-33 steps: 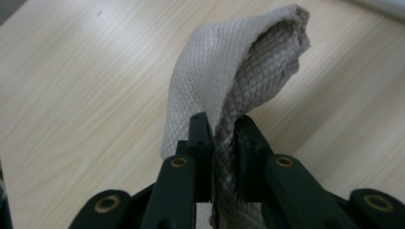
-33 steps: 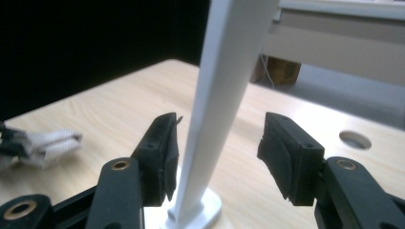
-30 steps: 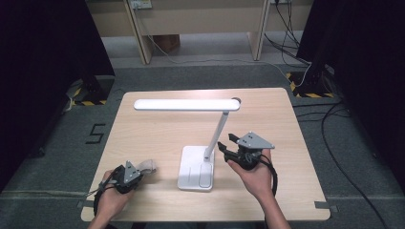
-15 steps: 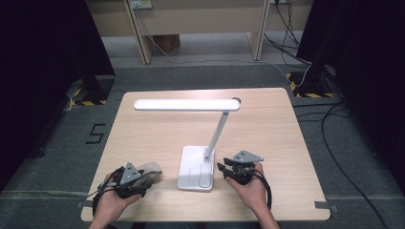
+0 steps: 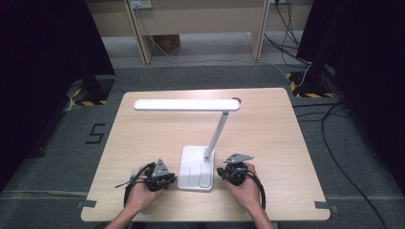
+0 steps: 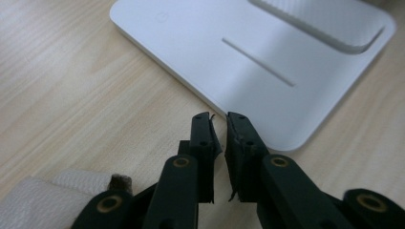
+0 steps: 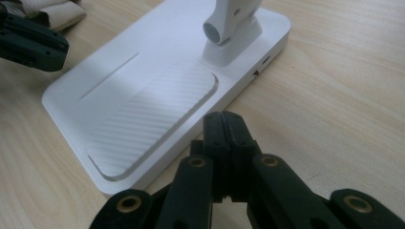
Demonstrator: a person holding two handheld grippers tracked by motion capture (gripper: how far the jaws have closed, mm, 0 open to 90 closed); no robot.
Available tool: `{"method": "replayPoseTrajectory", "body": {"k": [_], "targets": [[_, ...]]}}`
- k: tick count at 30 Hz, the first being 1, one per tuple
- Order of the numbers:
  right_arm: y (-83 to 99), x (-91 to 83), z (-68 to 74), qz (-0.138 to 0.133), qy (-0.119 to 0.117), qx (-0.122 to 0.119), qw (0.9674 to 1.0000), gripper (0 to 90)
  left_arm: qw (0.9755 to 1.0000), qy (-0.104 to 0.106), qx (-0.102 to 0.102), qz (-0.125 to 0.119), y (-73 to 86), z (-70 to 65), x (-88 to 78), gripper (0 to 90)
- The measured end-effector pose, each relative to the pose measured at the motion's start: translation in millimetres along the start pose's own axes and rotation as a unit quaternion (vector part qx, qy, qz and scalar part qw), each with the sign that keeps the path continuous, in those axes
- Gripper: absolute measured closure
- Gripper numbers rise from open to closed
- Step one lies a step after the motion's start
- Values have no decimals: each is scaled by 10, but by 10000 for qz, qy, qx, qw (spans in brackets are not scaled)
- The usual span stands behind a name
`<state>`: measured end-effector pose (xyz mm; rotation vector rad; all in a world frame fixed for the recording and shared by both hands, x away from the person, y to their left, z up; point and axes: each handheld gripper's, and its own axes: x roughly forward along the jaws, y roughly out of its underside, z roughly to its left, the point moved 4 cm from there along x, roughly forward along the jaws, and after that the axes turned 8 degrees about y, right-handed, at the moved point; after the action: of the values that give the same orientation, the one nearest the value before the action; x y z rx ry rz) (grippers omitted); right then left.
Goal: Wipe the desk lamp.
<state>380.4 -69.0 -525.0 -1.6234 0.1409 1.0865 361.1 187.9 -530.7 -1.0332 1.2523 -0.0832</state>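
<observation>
Your left tool (image 5: 165, 179) and right tool (image 5: 223, 172), both pressed together and empty, flank the lamp base (image 5: 196, 168) on the worktop (image 5: 277, 143). You seem to be setting up a two-sided push or lift; next, touch each tip to the base edge just ahead.

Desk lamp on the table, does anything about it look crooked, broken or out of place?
Nothing stands out. The desk lamp stands upright, its base flat on the table, no damage visible.
</observation>
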Motion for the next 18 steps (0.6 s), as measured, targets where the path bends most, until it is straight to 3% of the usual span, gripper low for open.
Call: {"method": "replayPoseTrajectory", "body": {"k": [5,18], "targets": [[-10,55,20,121,-20,41,9999,900,9998,52,-187,-10,15,13,48,854],[-20,148,72,253,-31,-47,9997,900,9997,172,-148,18,-3,-53,65,874]]}}
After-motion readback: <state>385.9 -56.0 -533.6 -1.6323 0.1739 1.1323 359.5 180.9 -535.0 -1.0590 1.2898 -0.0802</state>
